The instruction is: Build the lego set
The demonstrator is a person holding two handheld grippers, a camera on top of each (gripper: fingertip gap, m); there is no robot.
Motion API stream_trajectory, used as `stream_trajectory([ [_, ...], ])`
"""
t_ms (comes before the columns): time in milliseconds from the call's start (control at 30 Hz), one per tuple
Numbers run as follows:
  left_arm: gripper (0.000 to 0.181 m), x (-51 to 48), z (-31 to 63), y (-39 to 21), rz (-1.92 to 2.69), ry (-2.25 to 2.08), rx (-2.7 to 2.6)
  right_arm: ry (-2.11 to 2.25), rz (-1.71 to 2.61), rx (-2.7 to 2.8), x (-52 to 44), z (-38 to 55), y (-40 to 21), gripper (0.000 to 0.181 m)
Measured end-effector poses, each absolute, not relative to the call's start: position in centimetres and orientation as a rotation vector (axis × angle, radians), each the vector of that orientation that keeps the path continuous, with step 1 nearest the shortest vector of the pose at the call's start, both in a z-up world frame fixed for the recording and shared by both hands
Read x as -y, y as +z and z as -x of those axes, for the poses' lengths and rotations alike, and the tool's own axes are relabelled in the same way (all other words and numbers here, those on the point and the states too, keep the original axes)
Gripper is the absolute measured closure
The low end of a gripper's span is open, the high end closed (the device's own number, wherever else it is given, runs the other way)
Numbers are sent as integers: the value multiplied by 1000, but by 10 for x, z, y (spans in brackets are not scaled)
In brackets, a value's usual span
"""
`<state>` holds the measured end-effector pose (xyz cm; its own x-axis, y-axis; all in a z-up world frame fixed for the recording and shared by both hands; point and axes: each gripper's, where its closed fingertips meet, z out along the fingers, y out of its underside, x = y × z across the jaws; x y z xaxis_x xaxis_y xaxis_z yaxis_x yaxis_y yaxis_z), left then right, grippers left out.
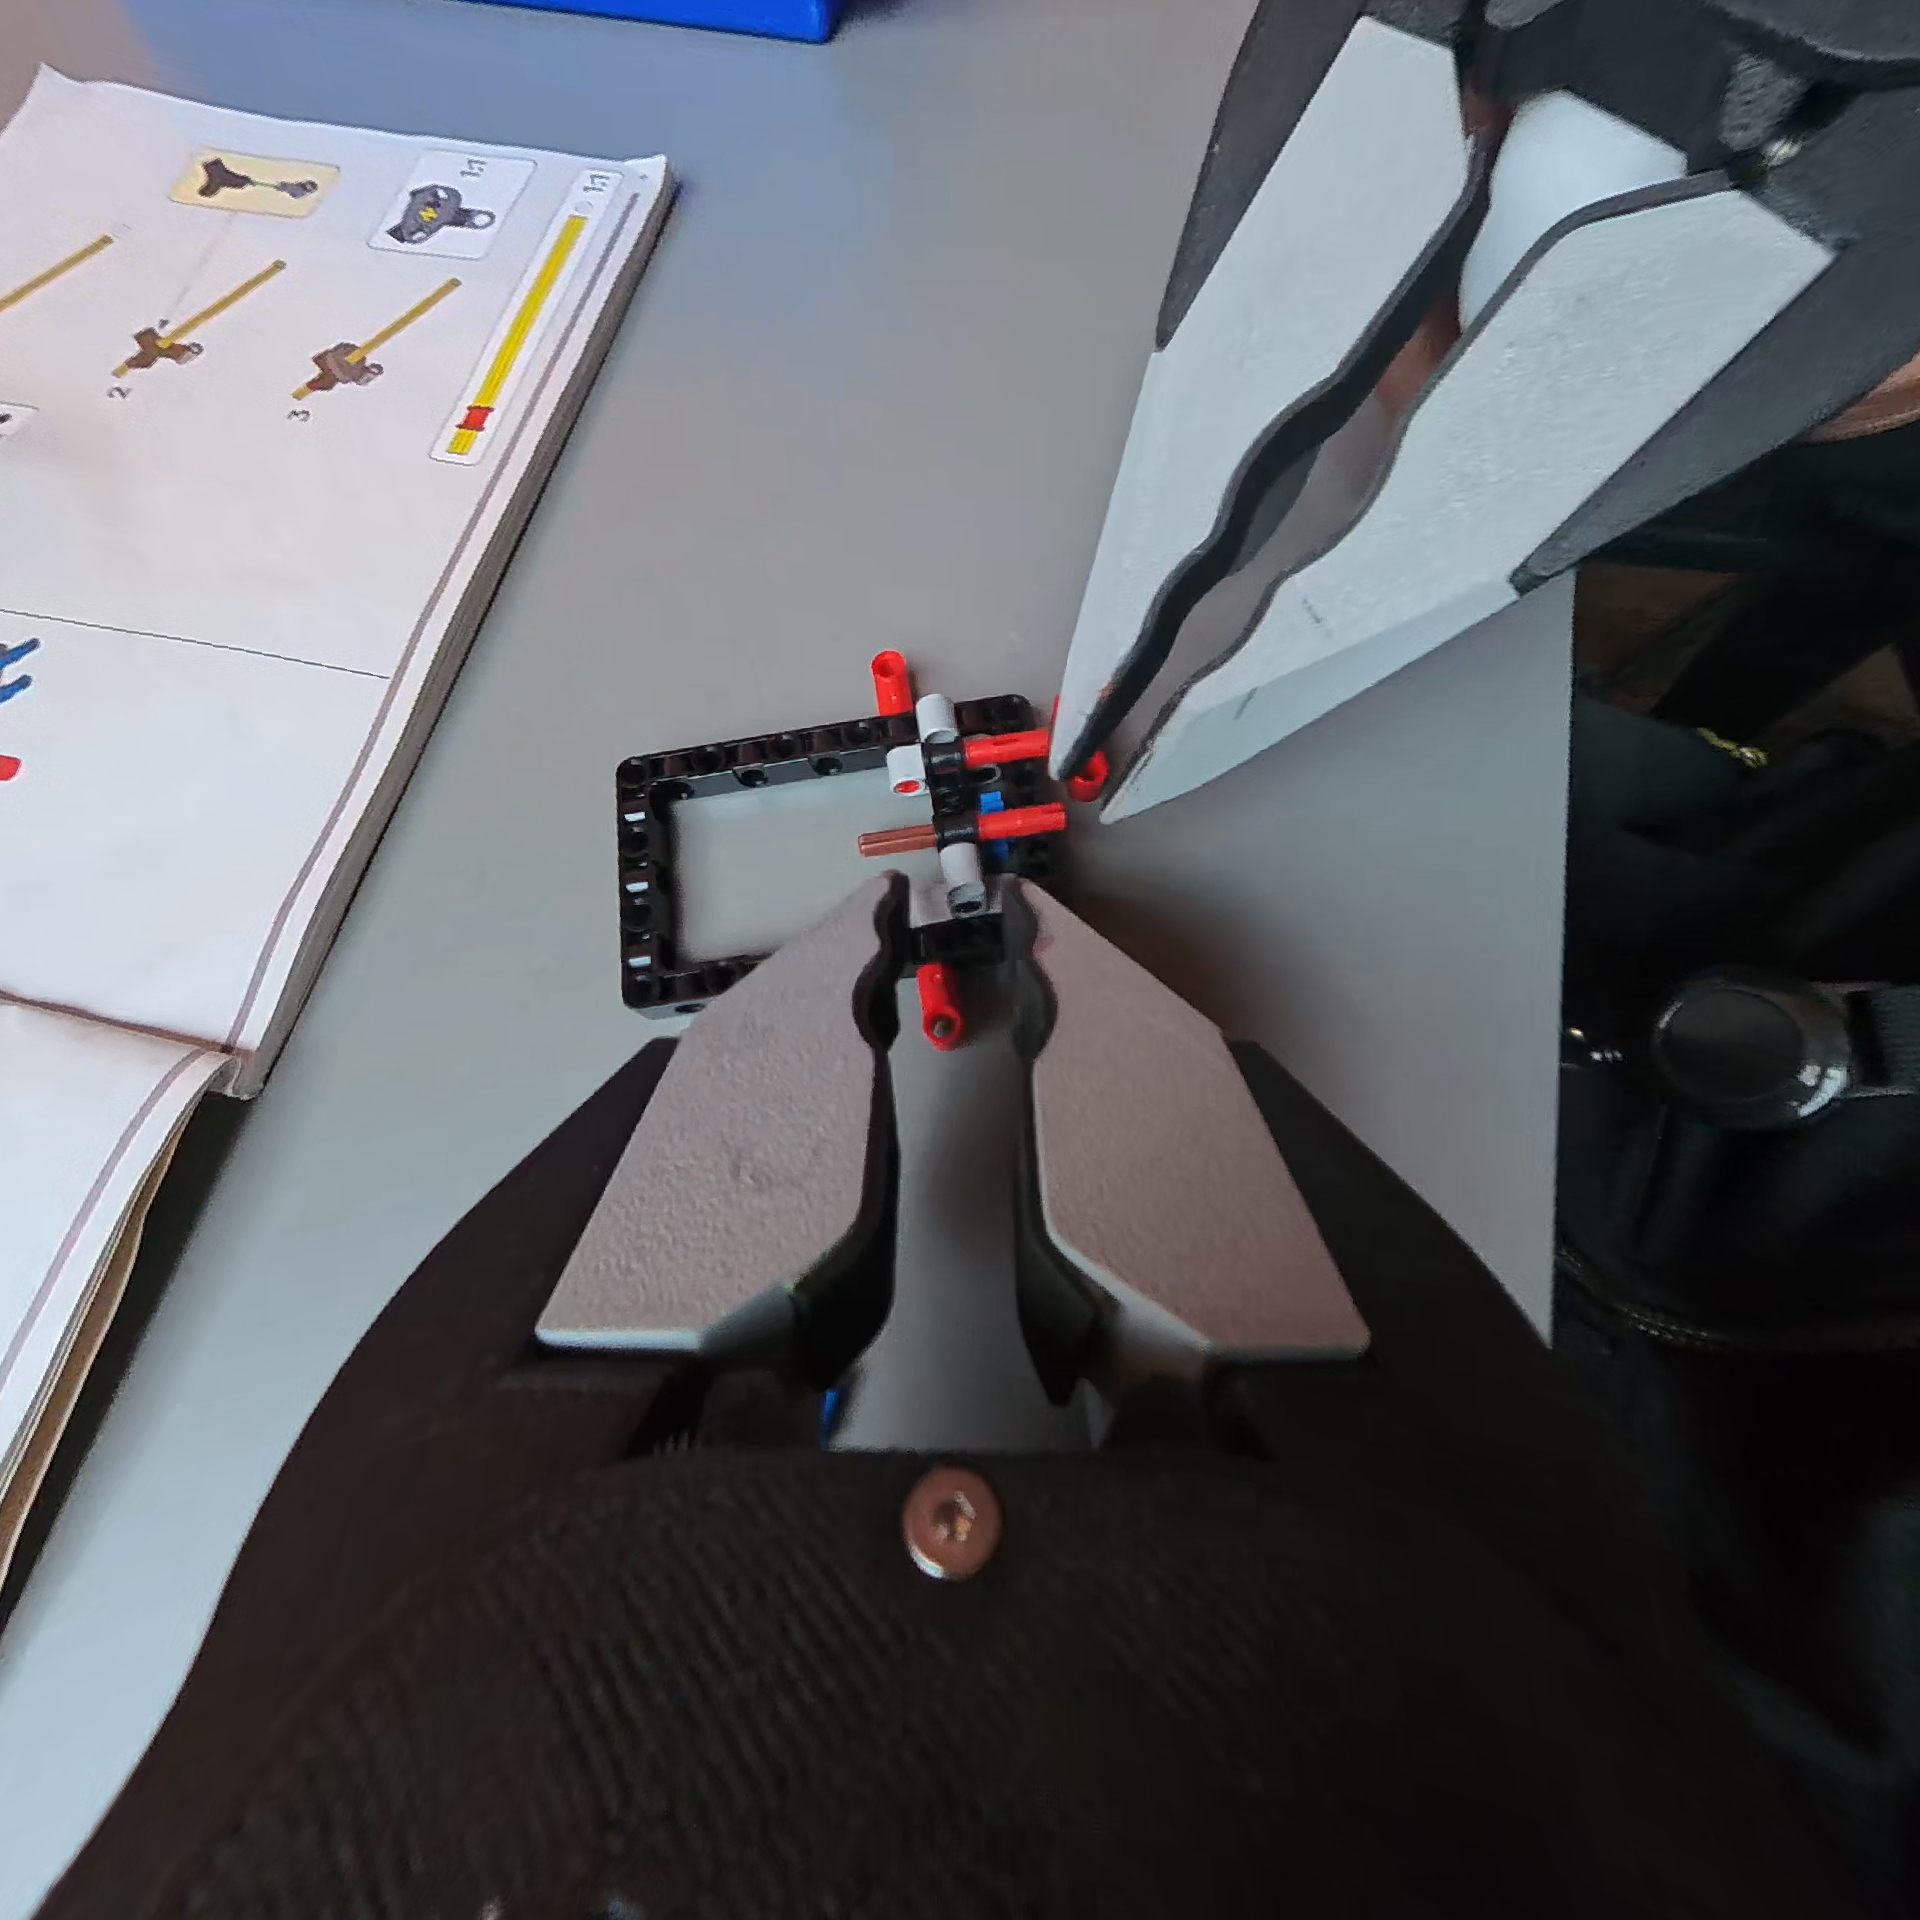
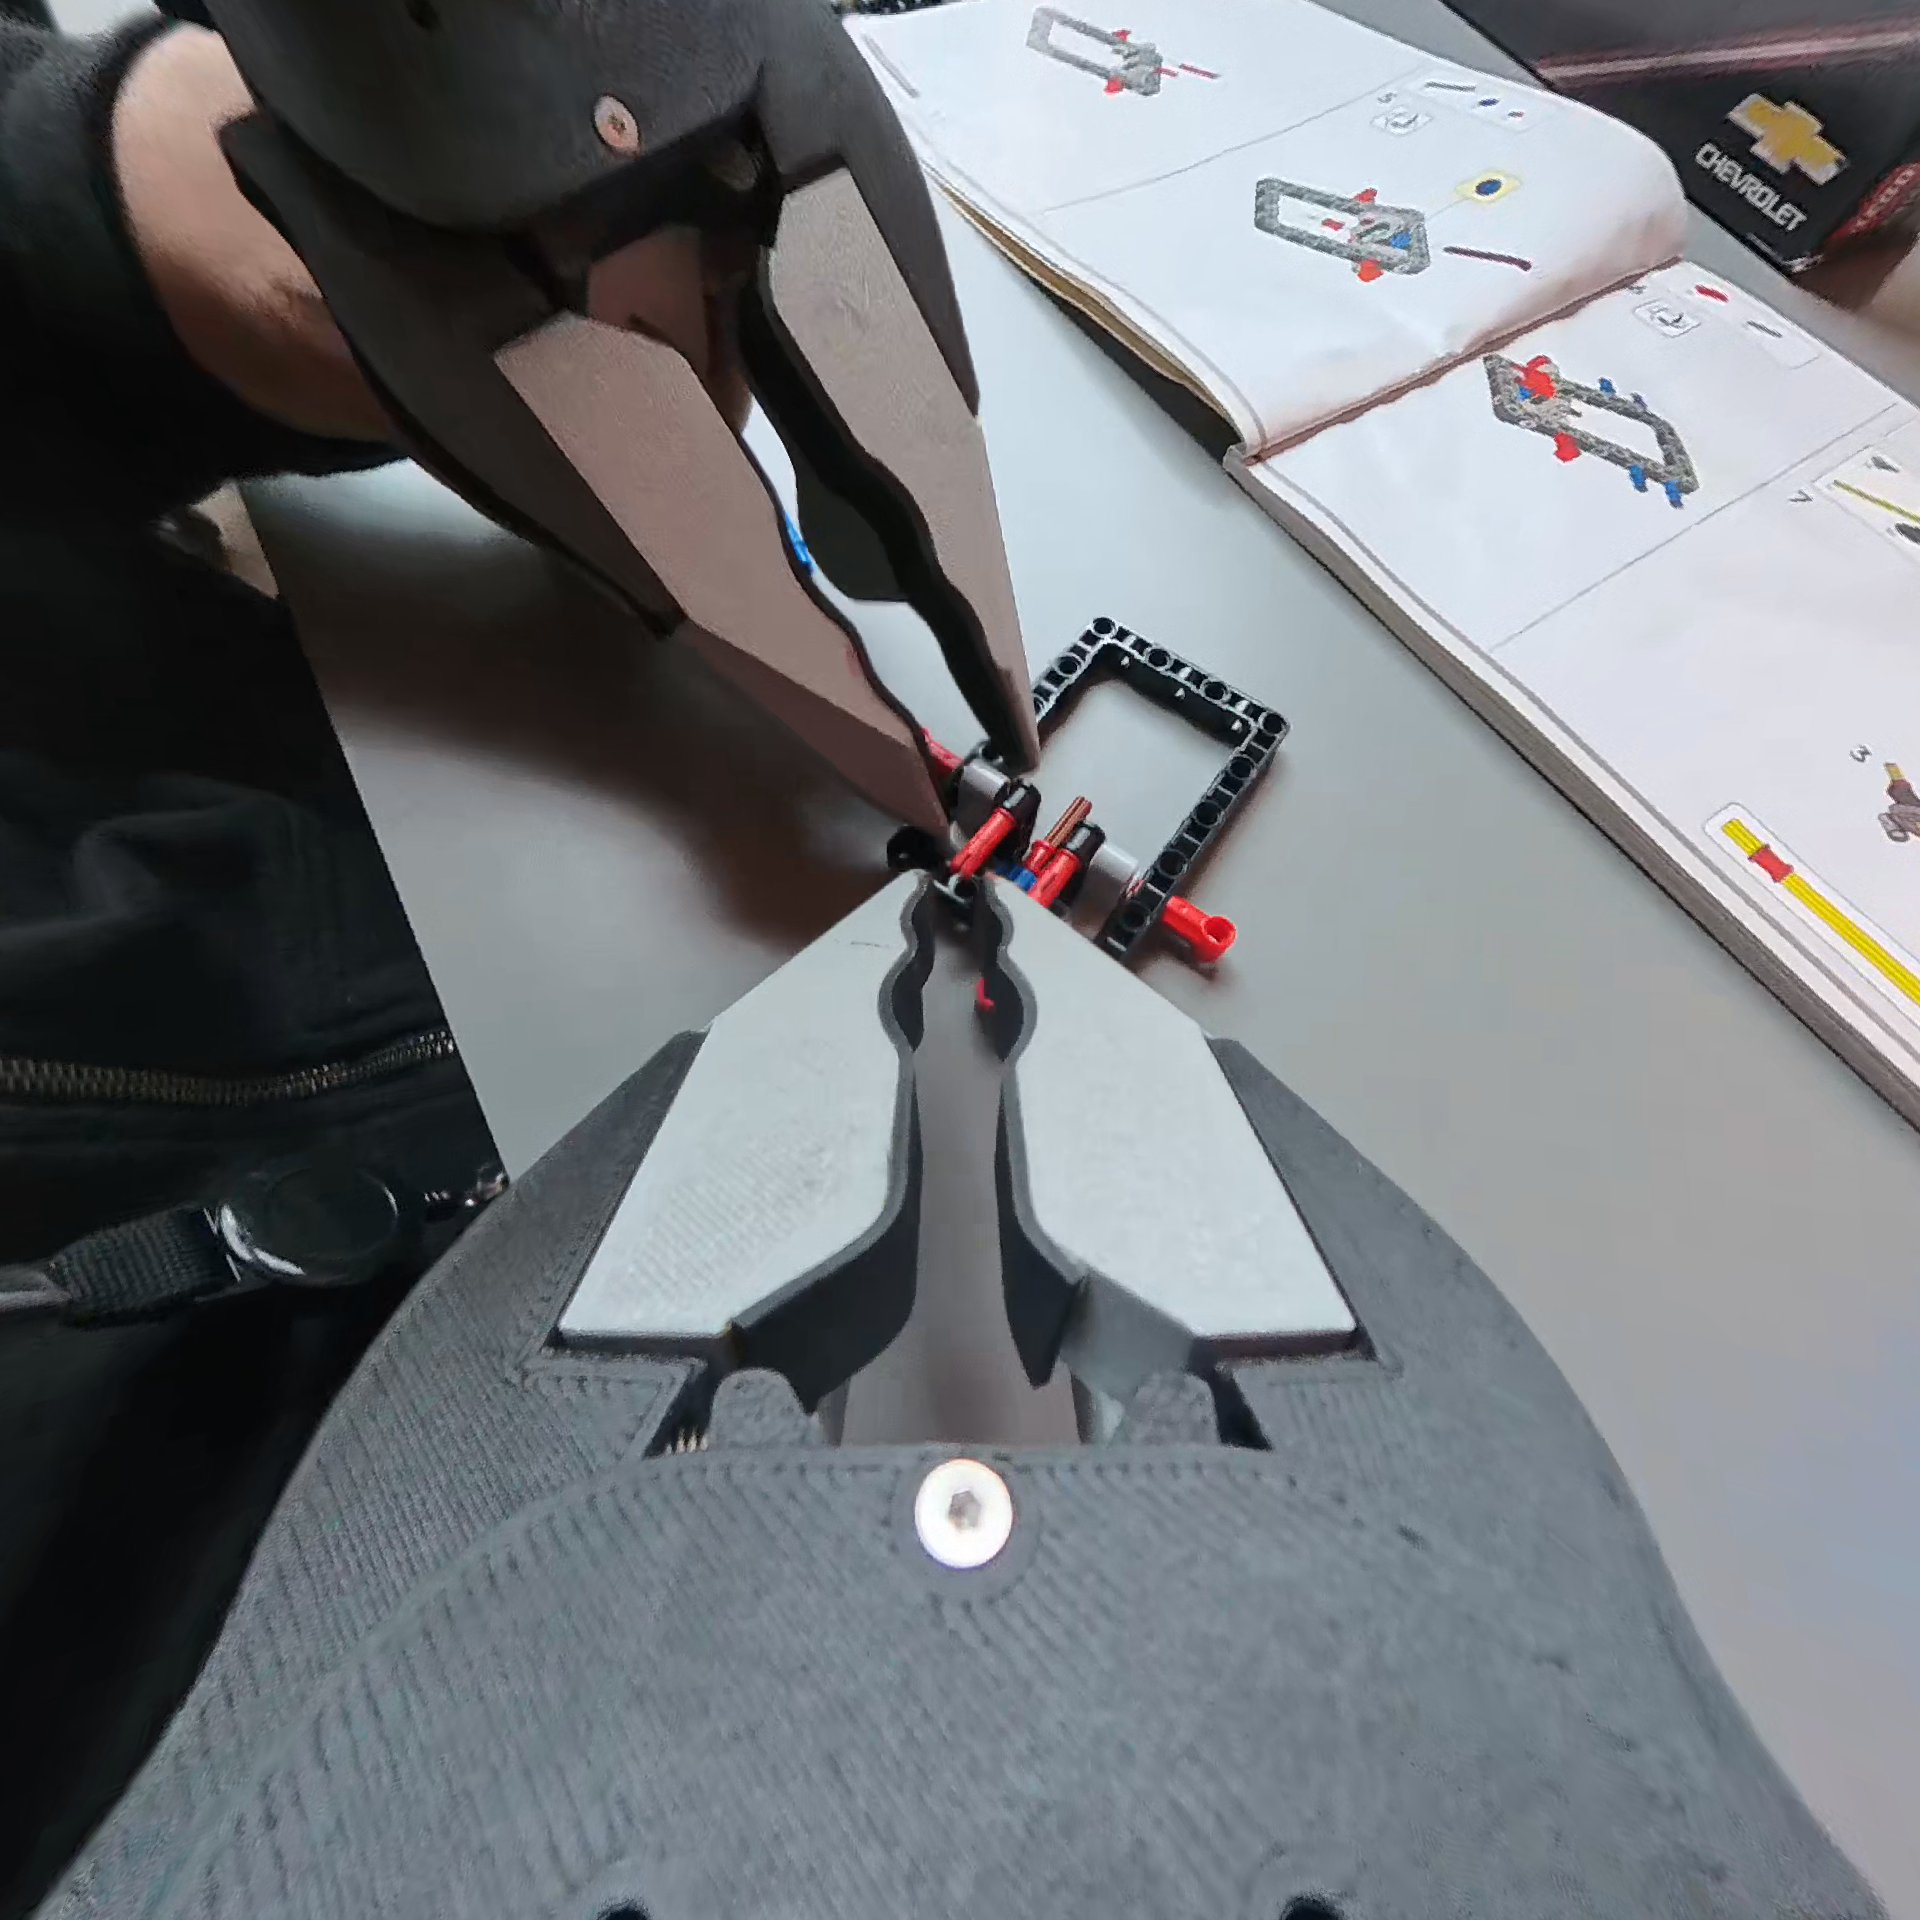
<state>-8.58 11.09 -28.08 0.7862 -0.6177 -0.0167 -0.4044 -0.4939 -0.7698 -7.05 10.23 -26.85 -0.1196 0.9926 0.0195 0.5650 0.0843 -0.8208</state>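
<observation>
A black rectangular Lego frame [image 1: 644,862] lies flat on the grey table, with red pins, grey connectors, a brown axle [image 1: 894,842] and blue pins clustered at one end. My left gripper [image 1: 958,904] is shut on the black block at that end's near corner, and a red pin [image 1: 940,1003] sticks out between its fingers. My right gripper [image 2: 961,894] is shut on a small red piece [image 1: 1086,774] right against the same end of the frame [image 2: 1226,790]. The right gripper [image 1: 1086,779] comes in from the upper right in the left wrist view. The left gripper [image 2: 987,790] comes in from the upper left in the right wrist view.
An open instruction booklet [image 1: 260,520] lies left of the frame, and it also shows in the right wrist view [image 2: 1558,520]. A black box [image 2: 1766,156] stands behind the booklet. A blue object [image 1: 675,16] sits at the far edge. A person's dark clothing [image 1: 1714,1039] is beyond the table's right edge. Left tips and right tips are each some 30 cm from the blue object [image 1: 675,16].
</observation>
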Motion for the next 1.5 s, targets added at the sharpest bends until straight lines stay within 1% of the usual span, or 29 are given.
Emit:
stream_trajectory([
  [67,175,-112,84,-282,2156,-313,-772,894,1566,1734,-103,73,-270,178],
  [167,175,-113,84,-281,2147,-273,-760,870,1603,1704,-106,74,-273,181],
  [300,176,-112,85,-279,2155,-288,-687,868,1627,1671,-108,72,-272,181],
  [433,176,-113,85,-275,2144,-247,-612,883,1634,1665,-103,73,-271,178],
  [533,176,-114,86,-273,2125,-171,-610,871,1645,1648,-107,74,-271,181],
  [733,176,-111,85,-278,2151,-149,-614,901,1667,1652,-105,74,-272,179],
  [1033,176,-108,85,-280,2171,-138,-597,930,1703,1668,-101,74,-275,180],
  [1500,175,-103,86,-282,2190,-100,-580,781,1641,1743,-99,75,-277,181],
])
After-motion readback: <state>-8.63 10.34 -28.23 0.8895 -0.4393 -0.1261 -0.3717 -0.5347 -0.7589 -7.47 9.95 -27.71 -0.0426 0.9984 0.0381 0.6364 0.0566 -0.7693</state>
